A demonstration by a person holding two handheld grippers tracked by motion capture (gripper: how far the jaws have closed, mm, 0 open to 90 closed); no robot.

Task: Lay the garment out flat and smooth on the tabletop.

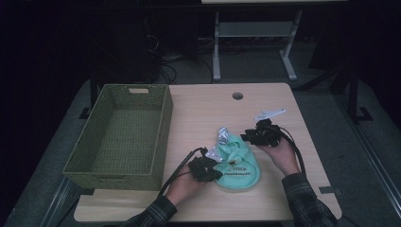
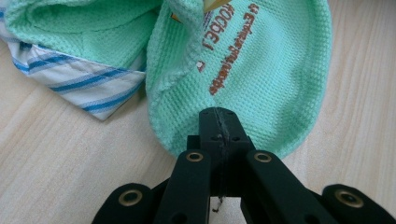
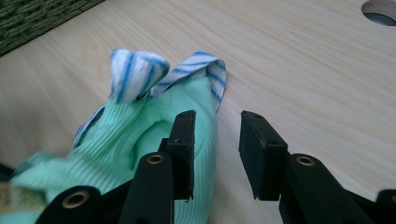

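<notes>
A mint-green knit garment (image 1: 239,168) with brown lettering lies crumpled near the front of the wooden table (image 1: 203,109). A white, blue-striped lining (image 1: 222,135) pokes out at its far end. My left gripper (image 1: 217,173) is at the garment's near left edge. In the left gripper view its jaws (image 2: 218,122) are pressed together on the hem of the garment (image 2: 261,70), beside the striped lining (image 2: 79,79). My right gripper (image 1: 246,137) hovers at the garment's far right edge. It (image 3: 217,140) is open, one finger over the green cloth (image 3: 135,140), the gap over bare wood.
A green woven basket (image 1: 163,127) stands on the table's left side and shows in the right gripper view (image 3: 37,18). A round cable hole (image 1: 237,96) is at the far middle of the table. Dark floor and a desk frame (image 1: 216,52) lie beyond.
</notes>
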